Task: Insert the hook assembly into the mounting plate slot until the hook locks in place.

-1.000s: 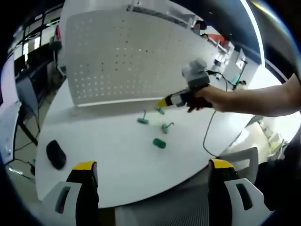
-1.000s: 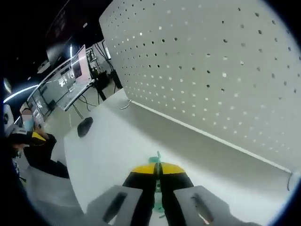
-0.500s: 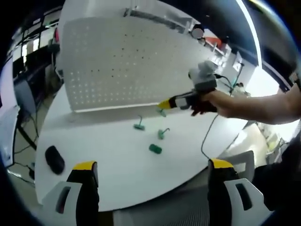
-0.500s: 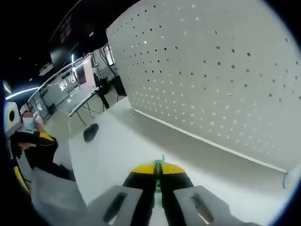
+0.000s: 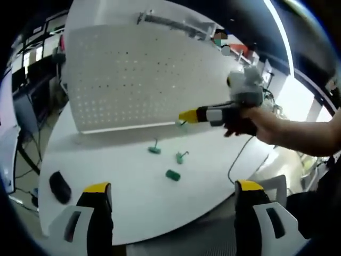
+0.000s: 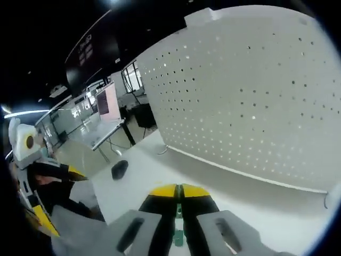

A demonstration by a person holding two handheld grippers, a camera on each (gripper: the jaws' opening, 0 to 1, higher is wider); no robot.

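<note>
- The green hook is mostly hidden between the right gripper's closed jaws.
- The 3 green pieces near the table's middle are too small to tell apart.
- The pegboard is cut off at the right.

Pegboard upright at the far side of the table. In front of it, three hooks lying loose on the tabletop, close together near the middle. Mouse well off to their left by the table edge. Right gripper above the hooks, near the board's lower edge, with a fourth hook between its jaws.
</note>
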